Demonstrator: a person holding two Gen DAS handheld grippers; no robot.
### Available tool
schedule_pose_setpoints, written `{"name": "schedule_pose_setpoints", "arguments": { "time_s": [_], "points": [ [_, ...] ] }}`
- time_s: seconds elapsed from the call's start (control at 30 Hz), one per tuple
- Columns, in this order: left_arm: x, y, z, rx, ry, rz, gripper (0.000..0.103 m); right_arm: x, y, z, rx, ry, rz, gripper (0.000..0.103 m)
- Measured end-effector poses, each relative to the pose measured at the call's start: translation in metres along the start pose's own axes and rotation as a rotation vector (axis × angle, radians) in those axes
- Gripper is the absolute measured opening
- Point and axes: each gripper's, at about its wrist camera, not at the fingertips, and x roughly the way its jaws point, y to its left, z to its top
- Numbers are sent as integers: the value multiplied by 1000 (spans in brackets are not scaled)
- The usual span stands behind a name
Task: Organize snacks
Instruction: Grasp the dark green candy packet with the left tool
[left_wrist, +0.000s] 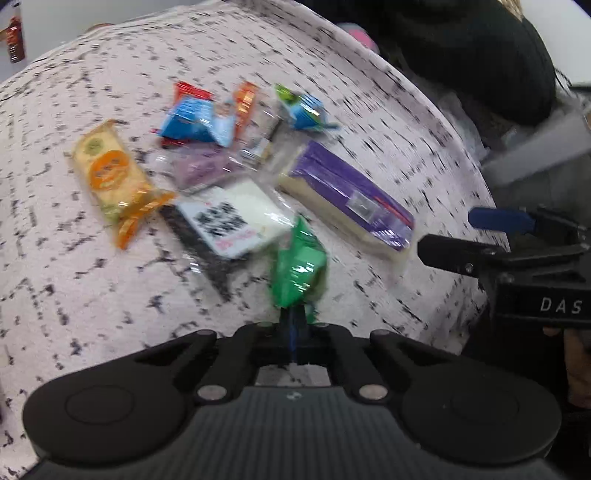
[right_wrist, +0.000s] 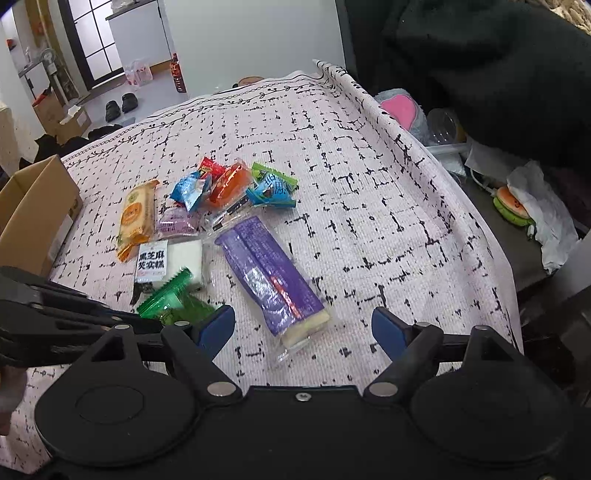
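While the pink black-flecked cloth (right_wrist: 332, 155) covered the whole table, a cardboard box (right_wrist: 33, 206) stood at its left edge. Near the cloth's middle lay the long purple packet (right_wrist: 269, 280), largest of the snacks; left of it sat the white packet with black lettering (right_wrist: 173, 258), and beyond that the yellow-orange packet (right_wrist: 135, 218). Left gripper (left_wrist: 293, 321) was pressed together, pinching the green packet (left_wrist: 297, 266) by its near end, just left of the purple packet. Right gripper (right_wrist: 303, 328) stood spread, nothing between its fingers, at the purple packet's near end.
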Motion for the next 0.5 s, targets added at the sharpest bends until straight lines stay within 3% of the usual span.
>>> {"name": "schedule_pose_setpoints", "arguments": {
  "time_s": [0.2, 0.37, 0.43, 0.47, 0.5],
  "points": [
    [-18, -2, 2, 21, -52, -28, 0, 4, 0, 5, 5, -14, -2, 82],
    [-17, -18, 4, 94, -53, -15, 10, 1, -5, 4, 33, -3, -3, 82],
    [-14, -20, 4, 93, -46, -16, 30, -2, -6, 3, 34, -1, -5, 82],
    [-12, -19, 3, 87, -47, -14, 51, -4, -6, 3, 31, 1, -7, 82],
    [-12, -18, 3, 80, -55, -11, 62, -5, -5, 2, 26, 3, -7, 82]
  ]
}}
